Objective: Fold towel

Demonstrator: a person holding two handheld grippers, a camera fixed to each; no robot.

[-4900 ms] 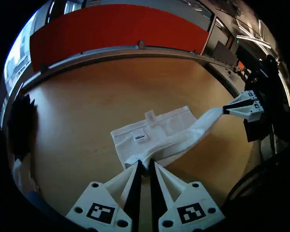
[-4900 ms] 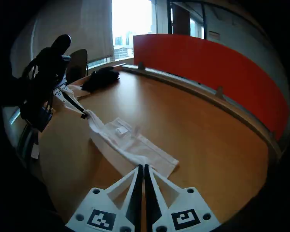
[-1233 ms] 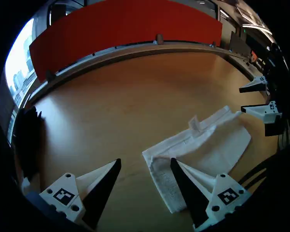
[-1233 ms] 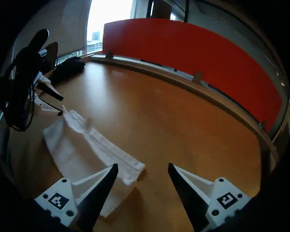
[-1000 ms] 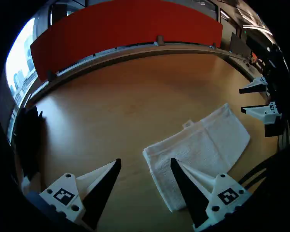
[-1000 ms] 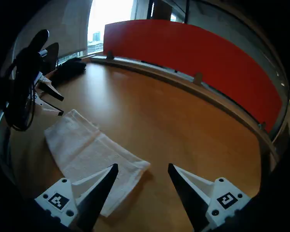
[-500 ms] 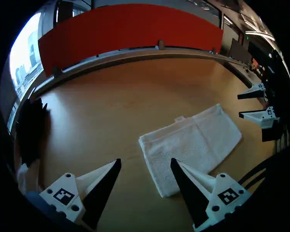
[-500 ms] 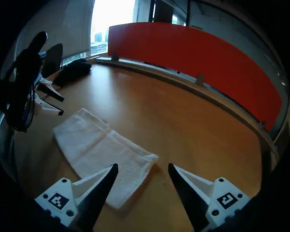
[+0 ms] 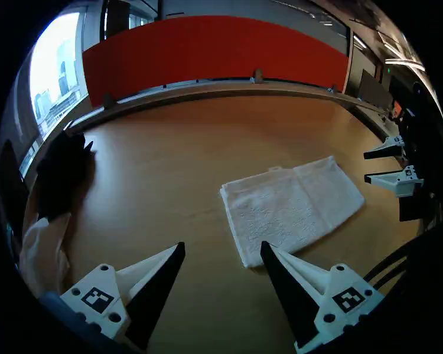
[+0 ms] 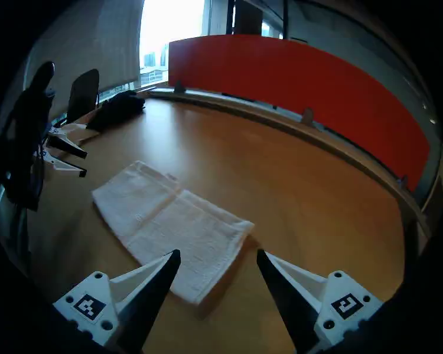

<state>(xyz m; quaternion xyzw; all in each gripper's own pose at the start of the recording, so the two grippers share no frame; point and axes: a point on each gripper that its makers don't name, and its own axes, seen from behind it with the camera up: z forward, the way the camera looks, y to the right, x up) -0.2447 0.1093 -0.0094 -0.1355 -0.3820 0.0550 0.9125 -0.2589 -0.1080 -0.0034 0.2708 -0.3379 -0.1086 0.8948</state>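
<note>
Well, the towel (image 9: 292, 206) lies folded flat on the wooden worktop (image 9: 162, 165), right of centre in the left gripper view. Its near corner sits just beside the tip of the right-hand finger of my left gripper (image 9: 221, 248). Those jaws are spread wide and pinch nothing. At the right edge of that view my right gripper (image 9: 368, 166) hangs just off the towel's far end, jaws also apart.

From the right gripper view, the towel (image 10: 171, 227) runs from centre left down to the gap between my right gripper's (image 10: 217, 253) spread jaws. My left gripper (image 10: 82, 165) hovers near its far end, at the left edge.

A small tab (image 9: 274, 169) pokes from the towel's far long edge; any print on it is too small to read. My fingers carry black-and-white square markers (image 9: 97, 295), patterns and not words.

Around it: a dark bundle (image 9: 62, 171) at the left of the worktop, with a pale cloth (image 9: 41, 253) below it. A red partition (image 9: 215, 50) runs along the far edge, a bright window (image 9: 53, 65) sits upper left, and a chair (image 10: 82, 88) stands beyond the bundle.
</note>
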